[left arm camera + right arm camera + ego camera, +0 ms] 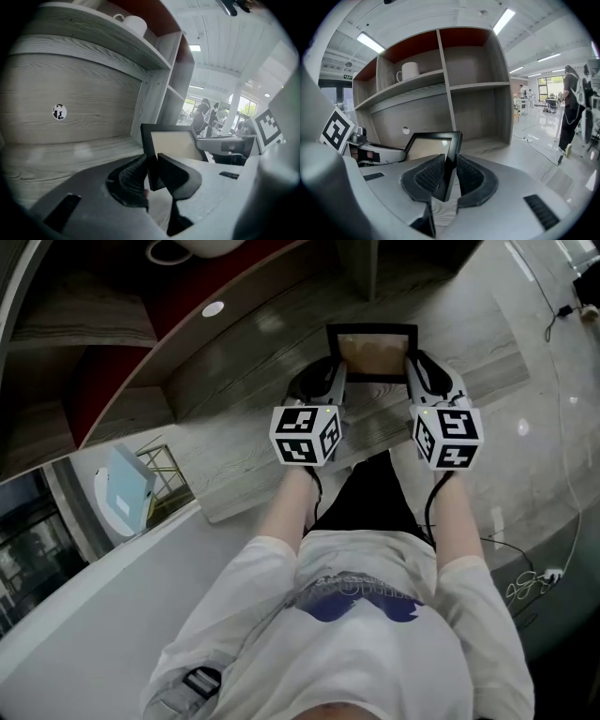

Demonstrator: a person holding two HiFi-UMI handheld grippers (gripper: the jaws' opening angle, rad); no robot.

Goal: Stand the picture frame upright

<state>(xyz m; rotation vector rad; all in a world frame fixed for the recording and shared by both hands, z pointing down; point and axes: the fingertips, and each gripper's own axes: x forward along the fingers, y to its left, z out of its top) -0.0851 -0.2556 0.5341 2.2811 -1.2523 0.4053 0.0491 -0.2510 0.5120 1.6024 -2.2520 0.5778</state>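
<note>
Close up: our white shirt | left tool shut on picture frame left edge | right tool shut on right edge | frame tipped up over wood surface

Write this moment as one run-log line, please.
left hand-held gripper: shut on picture frame, left side | right hand-held gripper: shut on its right side | frame over wooden shelf
</note>
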